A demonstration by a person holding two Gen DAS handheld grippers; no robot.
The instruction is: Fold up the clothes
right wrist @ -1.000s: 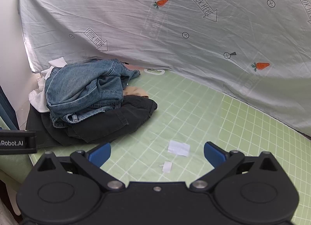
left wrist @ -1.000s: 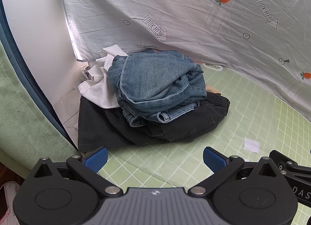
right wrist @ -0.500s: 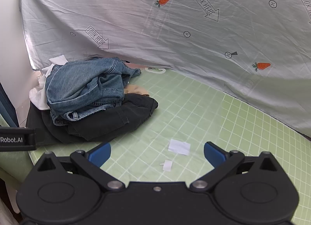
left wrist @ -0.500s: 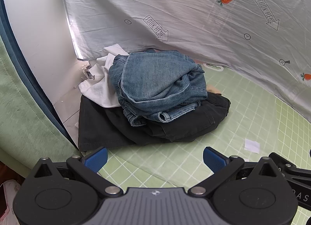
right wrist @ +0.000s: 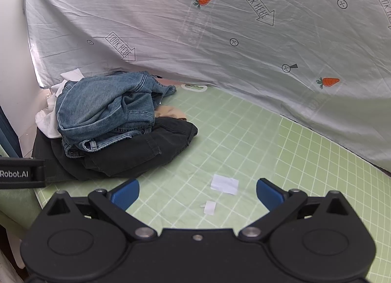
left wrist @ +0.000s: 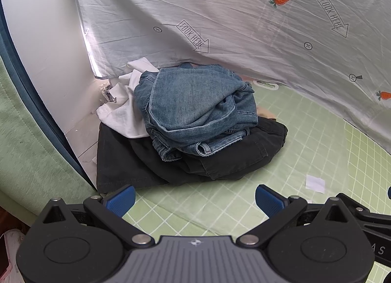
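Jeans [left wrist: 195, 109]: crumpled blue denim on top of the heap, at the far left of the mat against the hanging sheet; a waistband or hem edge curls out toward the camera at the bottom front.
Black garment [left wrist: 232, 158]: lies under the jeans, spread widest of the pile, its near edge flat on the mat.
White garment [left wrist: 122, 111]: bunched behind and to the left of the jeans, partly under them.
Tan fabric [right wrist: 171, 113]: a small piece showing at the right rear of the pile; what it is cannot be told.
Left gripper [left wrist: 194, 198]: jaws wide apart, holding nothing, hovering just short of the black garment's near edge.
Right gripper [right wrist: 198, 192]: jaws wide apart, empty, over bare mat to the right of the pile.
Mat [right wrist: 305, 160]: green gridded surface with two white paper scraps [right wrist: 224, 184] lying between the right gripper's fingers and the pile.
Backdrop [right wrist: 220, 26]: pale sheet printed with carrots and arrows, draped down to the mat's rear edge.
Step in hand: probably reaching for the top garment, nothing folded yet.
Doing it well: take the jeans first, pinching the exposed waistband edge through one layer only, and lift clear so the black garment stays put; carry it onto the open mat on the right for spreading.
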